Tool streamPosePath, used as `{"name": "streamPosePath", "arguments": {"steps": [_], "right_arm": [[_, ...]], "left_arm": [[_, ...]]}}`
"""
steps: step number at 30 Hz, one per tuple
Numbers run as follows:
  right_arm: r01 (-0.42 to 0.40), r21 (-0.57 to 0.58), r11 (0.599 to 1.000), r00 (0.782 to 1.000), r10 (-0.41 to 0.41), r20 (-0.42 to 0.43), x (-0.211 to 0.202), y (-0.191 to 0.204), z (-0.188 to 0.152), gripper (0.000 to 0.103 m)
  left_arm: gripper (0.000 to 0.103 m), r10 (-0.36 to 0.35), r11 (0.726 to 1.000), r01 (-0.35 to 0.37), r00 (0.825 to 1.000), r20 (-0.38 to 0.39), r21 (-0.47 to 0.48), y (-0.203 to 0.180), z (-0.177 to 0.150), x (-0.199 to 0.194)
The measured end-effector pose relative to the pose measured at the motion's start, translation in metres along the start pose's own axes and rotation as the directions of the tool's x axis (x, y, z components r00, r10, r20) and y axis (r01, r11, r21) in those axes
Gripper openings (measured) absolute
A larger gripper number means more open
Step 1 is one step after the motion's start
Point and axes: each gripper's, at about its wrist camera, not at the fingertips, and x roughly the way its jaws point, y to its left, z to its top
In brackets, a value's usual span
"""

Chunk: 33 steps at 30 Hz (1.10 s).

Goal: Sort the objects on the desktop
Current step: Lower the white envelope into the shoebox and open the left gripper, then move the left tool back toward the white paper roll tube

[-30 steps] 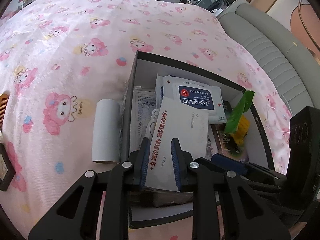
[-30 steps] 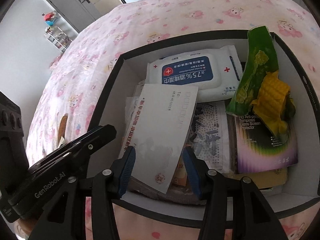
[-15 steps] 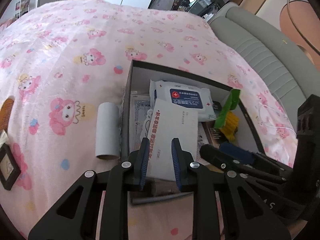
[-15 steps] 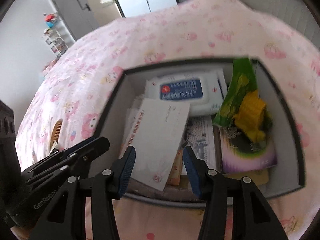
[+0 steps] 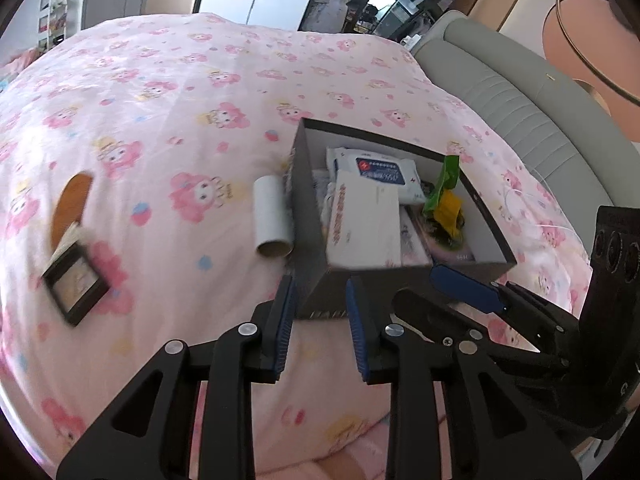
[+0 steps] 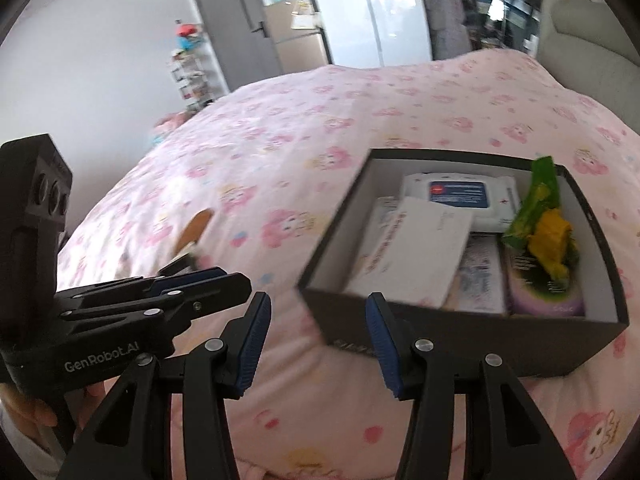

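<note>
A black box [image 5: 308, 216] [image 6: 448, 344] with white inside sits on the pink patterned bedspread. In it lie a white envelope with red writing [image 5: 364, 224] [image 6: 416, 252], a white and blue wipes pack [image 5: 376, 172] [image 6: 460, 196], a green and yellow packet [image 5: 448, 196] [image 6: 548, 228] and other flat packs. My left gripper [image 5: 320, 324] is open and empty, in front of the box's near wall. My right gripper [image 6: 316, 344] is open and empty, in front of the box's near left corner.
Left of the box on the bedspread lie a white cardboard tube [image 5: 272, 220], a brown comb [image 5: 70, 204] [image 6: 196, 228] and a small black-framed square [image 5: 74, 280]. A grey padded headboard [image 5: 516, 116] runs along the right. Cupboards and a fridge stand at the back.
Both grippers have pulled back out of the box and up. The left gripper has let go of the white envelope, which now lies in the box. The right jaws have opened wider.
</note>
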Motion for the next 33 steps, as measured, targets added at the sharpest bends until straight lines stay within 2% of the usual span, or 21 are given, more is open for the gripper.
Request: {"name": "streamPosePath", "arguments": {"steps": [5,8,10,13,16,26,33], "right_arm": [[-0.064,-0.038,0.997,0.997,0.065,0.038,-0.009,0.027,-0.015,0.047],[-0.111,-0.027,0.993,0.994,0.112,0.019,-0.004,0.037,-0.016,0.047],[-0.114,-0.043,0.993,0.993,0.115,0.01,0.002,0.045,-0.012,0.047],[-0.093,-0.093,0.991,0.996,0.093,0.0,0.01,0.058,-0.007,0.047],[-0.078,-0.135,0.988,0.997,0.074,-0.028,0.021,0.065,0.004,0.047],[-0.03,-0.122,0.992,0.997,0.021,-0.072,0.073,0.065,0.037,0.047],[0.045,-0.138,0.989,0.989,-0.063,-0.133,0.1,0.059,0.046,0.047]], "left_arm": [[0.026,0.008,1.0,-0.007,1.0,0.025,-0.028,0.013,-0.022,-0.026],[0.026,0.012,0.998,-0.009,0.999,0.041,-0.062,0.027,-0.029,-0.035],[0.027,0.021,0.997,-0.017,0.999,0.039,-0.08,0.036,-0.029,-0.035],[0.028,0.024,0.994,-0.02,0.999,0.033,-0.104,0.05,-0.029,-0.034],[0.036,0.025,0.992,-0.023,0.999,0.02,-0.127,0.064,-0.026,-0.027],[0.036,0.096,0.989,-0.098,0.995,-0.023,-0.115,0.097,0.008,0.006],[0.036,0.087,0.982,-0.103,0.99,-0.108,-0.16,0.115,0.02,0.043]]}}
